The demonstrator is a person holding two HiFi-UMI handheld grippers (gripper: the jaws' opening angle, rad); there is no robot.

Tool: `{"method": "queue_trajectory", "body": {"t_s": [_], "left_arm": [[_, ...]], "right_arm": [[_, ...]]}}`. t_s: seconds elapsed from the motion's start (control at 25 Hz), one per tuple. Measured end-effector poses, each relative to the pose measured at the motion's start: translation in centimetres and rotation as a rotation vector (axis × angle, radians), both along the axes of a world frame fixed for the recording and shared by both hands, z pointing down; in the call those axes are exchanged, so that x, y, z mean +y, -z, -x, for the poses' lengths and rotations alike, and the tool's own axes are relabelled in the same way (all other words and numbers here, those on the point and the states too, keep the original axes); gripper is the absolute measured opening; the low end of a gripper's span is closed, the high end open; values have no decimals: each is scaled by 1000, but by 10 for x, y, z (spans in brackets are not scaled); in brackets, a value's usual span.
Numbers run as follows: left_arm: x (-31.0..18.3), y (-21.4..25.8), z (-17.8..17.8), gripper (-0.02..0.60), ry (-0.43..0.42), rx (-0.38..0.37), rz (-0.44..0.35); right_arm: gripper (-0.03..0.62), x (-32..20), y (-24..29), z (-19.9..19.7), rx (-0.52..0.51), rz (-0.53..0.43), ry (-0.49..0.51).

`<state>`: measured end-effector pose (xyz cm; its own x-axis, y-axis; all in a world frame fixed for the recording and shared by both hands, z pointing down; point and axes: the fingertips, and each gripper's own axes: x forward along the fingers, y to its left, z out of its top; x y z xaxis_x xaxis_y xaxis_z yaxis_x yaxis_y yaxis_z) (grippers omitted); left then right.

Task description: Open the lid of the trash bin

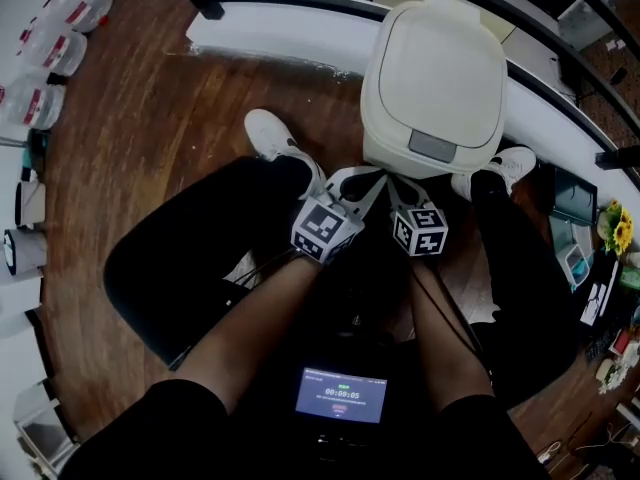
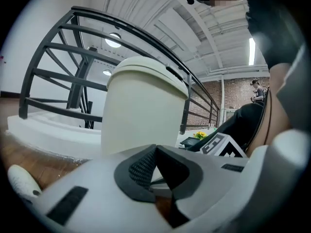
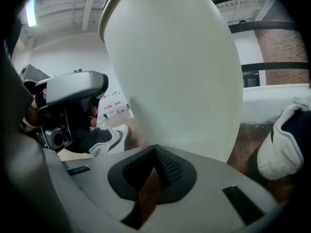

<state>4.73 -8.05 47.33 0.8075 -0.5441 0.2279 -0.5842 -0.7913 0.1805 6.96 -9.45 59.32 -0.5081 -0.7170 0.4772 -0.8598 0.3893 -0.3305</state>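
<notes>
A cream trash bin (image 1: 435,88) stands on the wood floor between the person's feet, its lid down and a grey push tab (image 1: 432,146) at the lid's near edge. Both grippers sit low in front of the bin's base. In the head view the left gripper (image 1: 352,180) and the right gripper (image 1: 402,188) point at the bin, their marker cubes just behind them. The bin (image 2: 146,110) fills the middle of the left gripper view beyond that gripper (image 2: 155,152), which is shut on nothing. Seen from the right gripper (image 3: 155,152), also shut and empty, the bin (image 3: 180,67) looms very near.
White shoes (image 1: 275,138) (image 1: 505,165) flank the bin. A white curved ledge (image 1: 280,33) with a black railing (image 2: 63,57) runs behind it. Plastic containers (image 1: 45,58) line the left edge. A small screen (image 1: 340,395) hangs at the person's lap.
</notes>
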Motion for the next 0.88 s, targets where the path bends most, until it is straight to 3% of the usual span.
{"method": "queue_trajectory", "body": {"t_s": [0.44,0.88], "left_arm": [[-11,-66,-5,38,0,-13,110],[-18,-84,-12,38,-22,-3,135]], "right_arm": [[17,-23,-64,-30,2,84,-94],[5,-43,-104,-43,50,174,-177]]}}
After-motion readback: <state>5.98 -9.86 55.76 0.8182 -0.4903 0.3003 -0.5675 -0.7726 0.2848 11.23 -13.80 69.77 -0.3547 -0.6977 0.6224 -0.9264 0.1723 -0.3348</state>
